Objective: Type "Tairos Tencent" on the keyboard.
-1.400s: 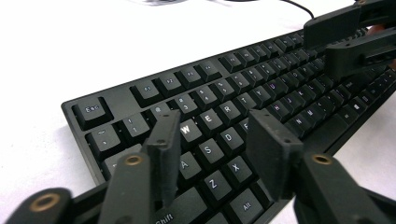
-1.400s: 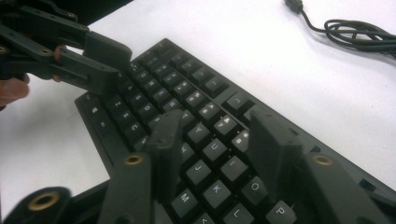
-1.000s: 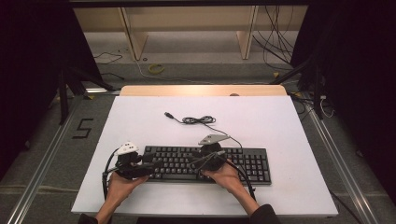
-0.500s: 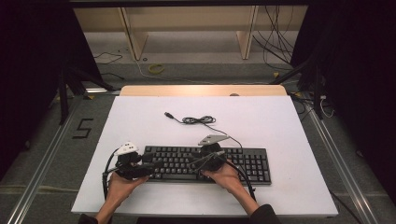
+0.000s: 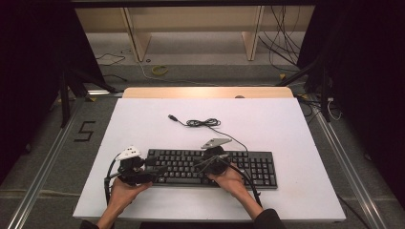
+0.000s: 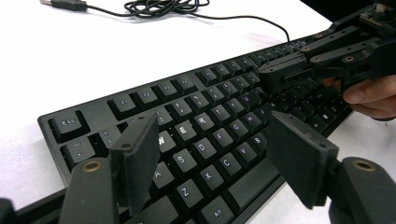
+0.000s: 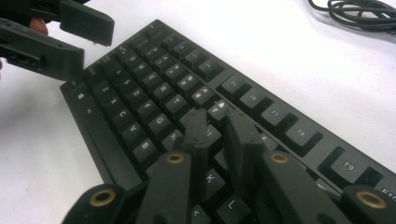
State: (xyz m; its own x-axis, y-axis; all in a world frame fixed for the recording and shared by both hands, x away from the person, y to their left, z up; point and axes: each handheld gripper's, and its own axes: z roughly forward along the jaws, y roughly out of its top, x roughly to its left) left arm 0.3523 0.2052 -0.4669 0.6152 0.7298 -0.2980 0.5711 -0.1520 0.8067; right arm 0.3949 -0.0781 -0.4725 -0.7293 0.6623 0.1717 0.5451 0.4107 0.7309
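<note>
Right gripper (image 7: 219,123): jaws brought together, nothing between them, tips down on the middle key rows of the keyboard (image 5: 210,167). They have just been closing, and no key or cable is caught in them. My read: shut jaws make one narrow tip, good for pressing a single key without hitting neighbours.

Left gripper (image 6: 210,154): jaws spread wide, holding nothing, poised over the left letter block around the Q-W-E-R rows. They have just been opening further. The keys show plainly through the gap. Likely parked as the idle hand, or set to brace the left end of the board.

Both hands sit at the near edge, left hand (image 5: 122,193) off the keyboard's left end, right hand (image 5: 229,179) over its centre. Typing posture, basically.

Keyboard lies flat on the white surface (image 5: 296,133), near the person's side, long edge parallel to the front. Its cable (image 5: 203,123) runs from the back edge and coils loosely farther out, with the USB plug (image 5: 173,117) lying free and unplugged, so keystrokes go nowhere.

Versus the earlier high view: hands, keyboard and cable coil are all in the same spots. Only the jaw gaps differ: right narrowed to shut, left widened.
</note>
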